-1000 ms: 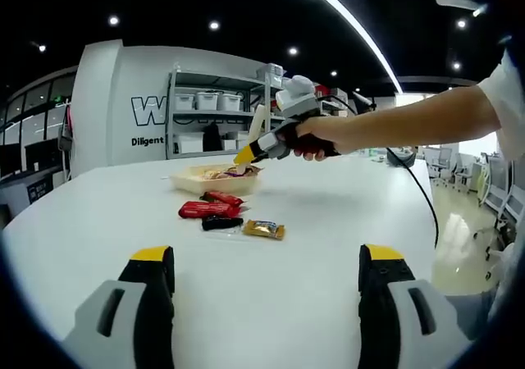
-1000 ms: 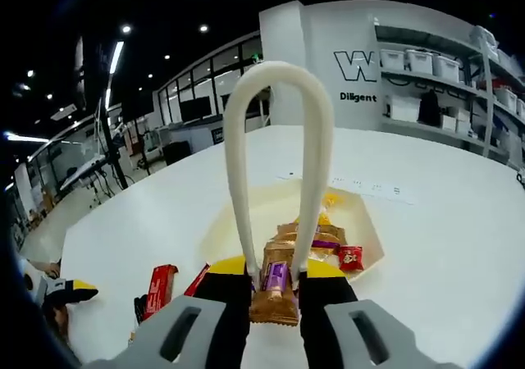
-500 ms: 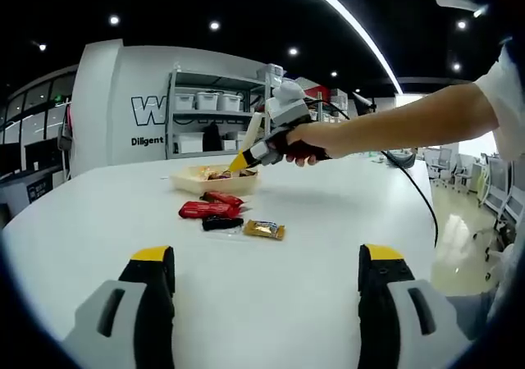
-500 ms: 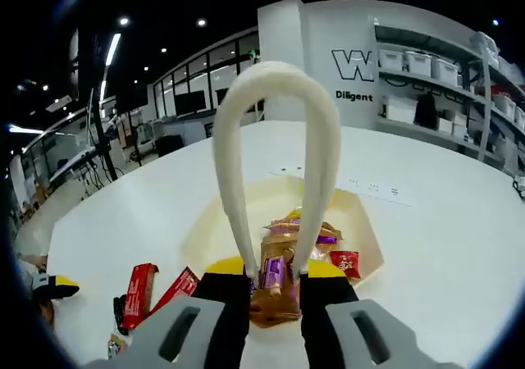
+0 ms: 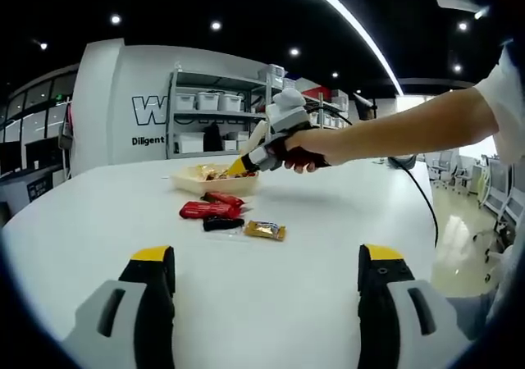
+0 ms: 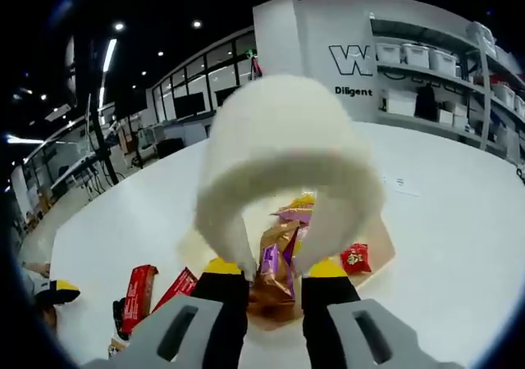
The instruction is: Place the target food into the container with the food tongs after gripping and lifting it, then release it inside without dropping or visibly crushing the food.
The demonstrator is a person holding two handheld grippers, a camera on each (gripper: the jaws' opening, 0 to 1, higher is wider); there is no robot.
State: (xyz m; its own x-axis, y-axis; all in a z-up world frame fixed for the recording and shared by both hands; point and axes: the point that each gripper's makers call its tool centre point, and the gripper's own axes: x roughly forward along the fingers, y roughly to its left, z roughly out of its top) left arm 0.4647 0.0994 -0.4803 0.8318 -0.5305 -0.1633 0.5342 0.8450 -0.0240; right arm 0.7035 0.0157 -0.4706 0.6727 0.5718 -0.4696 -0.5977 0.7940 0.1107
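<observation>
My right gripper [image 6: 275, 272] is shut on the cream food tongs [image 6: 287, 152], whose loop bulks up close to the camera. Between the tong tips is a brown and purple snack packet [image 6: 271, 257], held over the beige container [image 6: 379, 239], which has several wrapped snacks in it. In the left gripper view a hand holds the right gripper [image 5: 243, 165] tilted down at the container [image 5: 194, 182] far across the table. My left gripper [image 5: 267, 258] is open, low over the near table, with nothing between its jaws.
On the white table [image 5: 328, 221] in front of the container lie two red packets [image 5: 209, 209], a black one [image 5: 221, 222] and a gold one [image 5: 263, 230]. A person's arm [image 5: 410, 123] reaches in from the right. Shelves with bins [image 5: 205, 102] stand behind.
The right gripper has tipped forward and down toward the container, moving slightly left in the left gripper view. The tongs still hold the packet. The left gripper has not moved.
</observation>
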